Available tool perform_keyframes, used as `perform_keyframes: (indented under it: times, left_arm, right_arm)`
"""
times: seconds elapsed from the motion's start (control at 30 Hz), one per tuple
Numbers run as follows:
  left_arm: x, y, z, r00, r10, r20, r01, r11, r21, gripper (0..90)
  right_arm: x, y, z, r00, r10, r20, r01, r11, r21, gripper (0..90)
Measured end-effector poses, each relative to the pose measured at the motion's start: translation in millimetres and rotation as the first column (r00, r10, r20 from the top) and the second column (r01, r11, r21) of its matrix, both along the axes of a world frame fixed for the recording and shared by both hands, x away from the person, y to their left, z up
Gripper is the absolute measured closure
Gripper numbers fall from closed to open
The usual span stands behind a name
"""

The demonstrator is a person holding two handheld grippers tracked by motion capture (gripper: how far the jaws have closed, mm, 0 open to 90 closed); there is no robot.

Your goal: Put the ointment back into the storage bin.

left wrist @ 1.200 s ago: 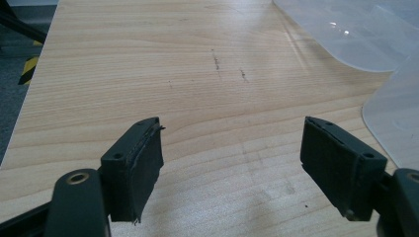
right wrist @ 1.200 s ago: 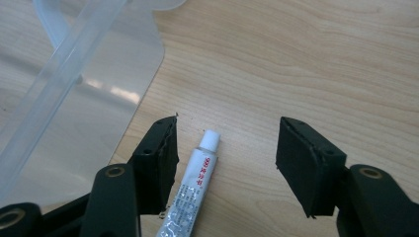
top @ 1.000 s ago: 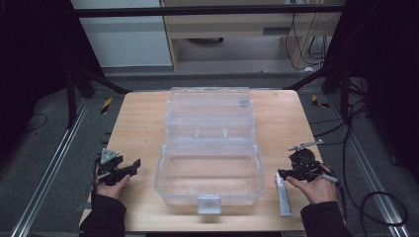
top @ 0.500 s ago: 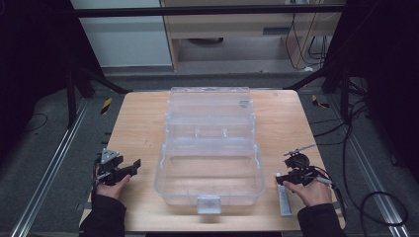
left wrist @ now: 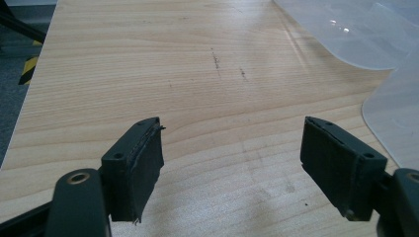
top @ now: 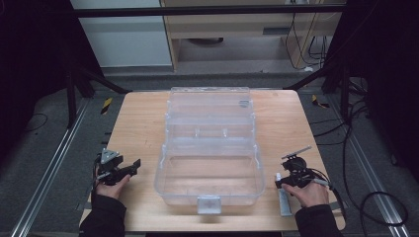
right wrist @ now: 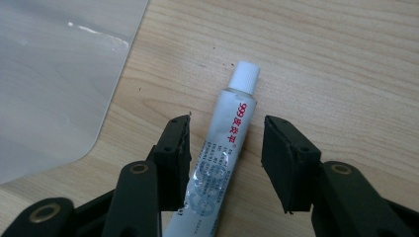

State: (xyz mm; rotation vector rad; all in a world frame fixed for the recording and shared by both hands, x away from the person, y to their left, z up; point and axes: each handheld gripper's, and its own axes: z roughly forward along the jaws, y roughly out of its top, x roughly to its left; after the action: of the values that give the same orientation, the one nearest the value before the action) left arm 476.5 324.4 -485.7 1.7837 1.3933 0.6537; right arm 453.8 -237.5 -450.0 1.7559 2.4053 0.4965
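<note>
The right gripper [right wrist: 225, 158], jaws apart, is straddling the ointment tube [right wrist: 217, 168] lying on the wooden table [right wrist: 346, 74] beside the clear plastic box [top: 210, 148]; light and squashy, it is probably best pinched mid-body.

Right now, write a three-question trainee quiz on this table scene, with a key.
1. True or false: the right gripper has its jaws apart, one on each side of the white ointment tube with red lettering.
2. Which way does the tube's white cap point in the right gripper view? A) away from the jaws B) toward the jaws C) straight up off the table
3. Fill in: the clear plastic storage box on the light wooden table lies with its lid ____.

Key: 1 true; 2 A; 3 open.
</note>
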Motion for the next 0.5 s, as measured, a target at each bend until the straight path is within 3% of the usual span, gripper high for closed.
perform_keyframes:
  times: [0.5]
  left_arm:
    - [0.2, 0.2, -0.2, 1.0, 0.0, -0.002, 0.0, 1.0, 0.0, 24.0]
  right_arm:
    - [5.4, 7.9, -10.8, 0.9981, 0.02, -0.058, -0.021, 0.999, -0.027, 59.7]
